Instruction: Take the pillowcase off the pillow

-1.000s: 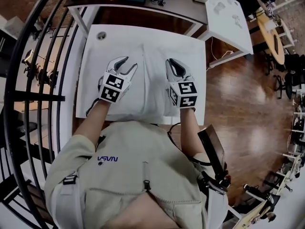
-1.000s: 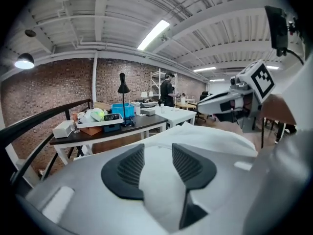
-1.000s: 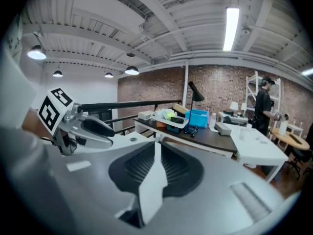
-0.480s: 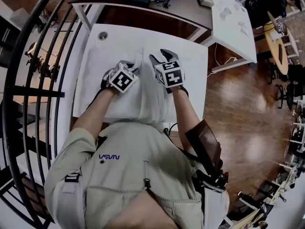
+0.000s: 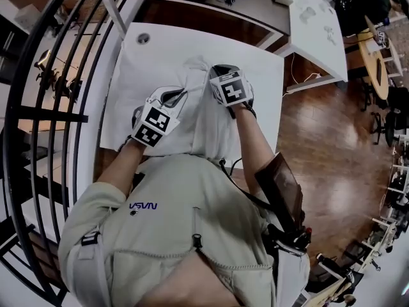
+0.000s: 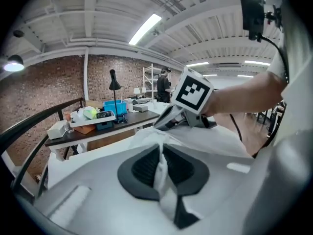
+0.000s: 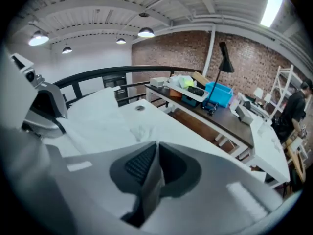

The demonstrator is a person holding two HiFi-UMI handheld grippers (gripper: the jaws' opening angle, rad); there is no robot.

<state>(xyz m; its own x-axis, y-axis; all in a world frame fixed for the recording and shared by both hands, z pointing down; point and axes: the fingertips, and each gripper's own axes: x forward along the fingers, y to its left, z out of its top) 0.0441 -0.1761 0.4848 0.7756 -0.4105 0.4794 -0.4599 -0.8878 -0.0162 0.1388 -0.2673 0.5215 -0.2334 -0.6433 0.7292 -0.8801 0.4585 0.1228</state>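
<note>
The white pillowcase [image 5: 192,130] covers the pillow on the white table [image 5: 128,75]. My left gripper [image 5: 181,95] is over the pillow's middle. Its jaws have just been closing and are shut on a pinched fold of pillowcase fabric [image 6: 159,168]. My right gripper [image 5: 212,75] is just beyond it to the right, near the far edge. Its jaws have also just been closing and hold a thin fold of the fabric [image 7: 150,180]. A raised ridge of cloth runs between the two grippers. In the left gripper view the right gripper [image 6: 165,123] sits close ahead.
A dark desk [image 5: 211,11] with a blue bin [image 7: 218,93] and a tray stands beyond the table. A second white table [image 5: 316,24] is at the far right. A black railing [image 5: 38,107] runs along the left, and wooden floor [image 5: 319,139] lies to the right.
Both grippers came together from the pillow's near half to its far middle. The left one then drew back toward the person, and the cloth between them is bunched up.
</note>
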